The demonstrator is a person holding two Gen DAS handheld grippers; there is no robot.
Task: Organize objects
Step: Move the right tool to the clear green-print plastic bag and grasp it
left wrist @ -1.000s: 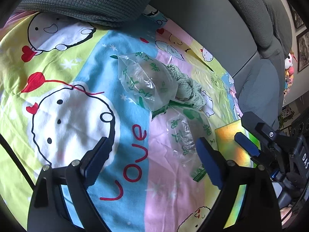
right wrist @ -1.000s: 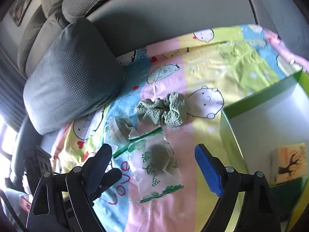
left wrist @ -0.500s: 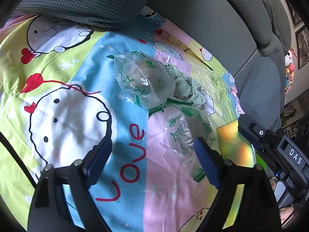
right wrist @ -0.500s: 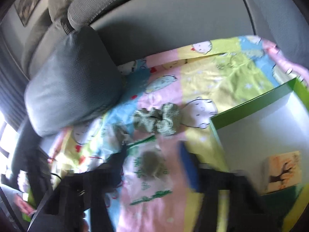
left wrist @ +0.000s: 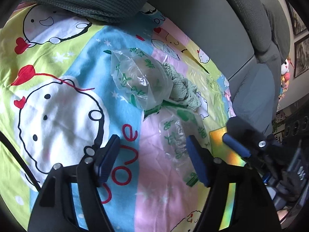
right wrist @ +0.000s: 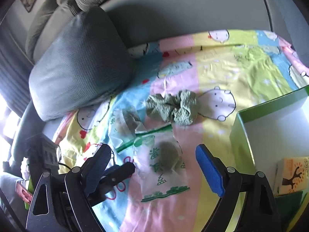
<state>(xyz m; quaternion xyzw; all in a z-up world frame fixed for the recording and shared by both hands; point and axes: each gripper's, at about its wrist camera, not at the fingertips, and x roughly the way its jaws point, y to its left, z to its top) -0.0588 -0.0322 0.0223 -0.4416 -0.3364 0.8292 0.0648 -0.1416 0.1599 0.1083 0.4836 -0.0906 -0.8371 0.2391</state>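
Bagged scrunchie [right wrist: 167,159] lies flat on cartoon sheet [right wrist: 231,73], just ahead between right gripper [right wrist: 154,166] fingers; loose green scrunchie [right wrist: 172,107] beyond. Both grippers hover spread wide, empty. Left gripper [left wrist: 152,158] low beside the bags. Right view sharp again after blur; scene shifted little.

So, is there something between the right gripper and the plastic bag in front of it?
Nothing visible. The right gripper is open, and the near plastic bag lies flat on the blanket directly between its fingers. The left gripper's fingertip sits beside it, not across it.
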